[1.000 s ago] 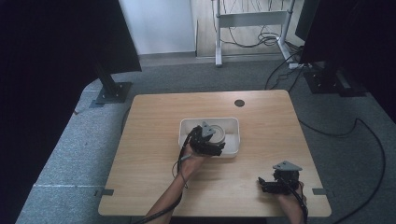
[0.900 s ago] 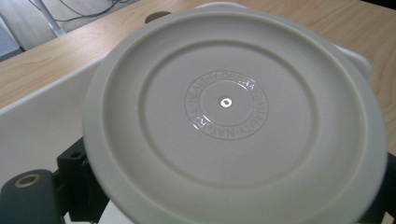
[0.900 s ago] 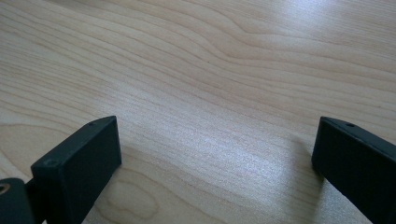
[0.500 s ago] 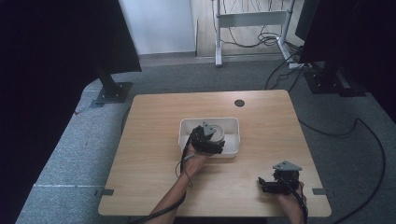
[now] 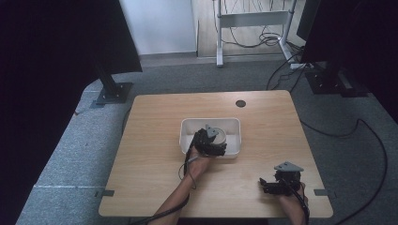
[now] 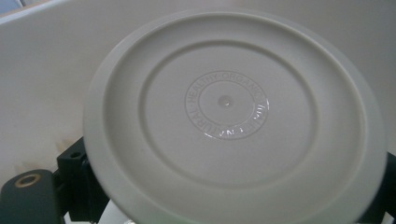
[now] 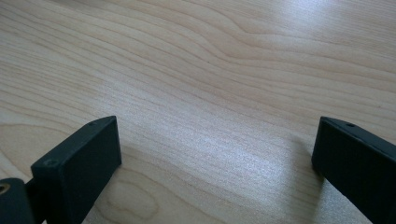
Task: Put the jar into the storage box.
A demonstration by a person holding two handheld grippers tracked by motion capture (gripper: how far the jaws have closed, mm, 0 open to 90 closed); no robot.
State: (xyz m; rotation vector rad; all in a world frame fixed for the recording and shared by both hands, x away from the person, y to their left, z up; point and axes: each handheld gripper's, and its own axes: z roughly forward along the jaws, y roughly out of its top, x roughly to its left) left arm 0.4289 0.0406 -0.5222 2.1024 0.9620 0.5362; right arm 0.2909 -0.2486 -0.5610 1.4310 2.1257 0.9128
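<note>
Near the tabletop's (image 5: pixel 155 140) front edge, the right gripper (image 5: pixel 272 183) rests on bare wood, its 2 jaws spread wide and holding nothing. Farther in, the left gripper (image 5: pixel 211 144) reaches into a white tray (image 5: pixel 187 129) at mid-table — clamped on a round off-white lid (image 6: pixel 233 116) embossed "HEALTHY ORGANIC", black jaws flanking its rim.

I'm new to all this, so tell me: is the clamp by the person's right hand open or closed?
Open. The right gripper rests low over the bare wooden table, and its own view shows the two black jaws standing wide apart with nothing between them.
</note>
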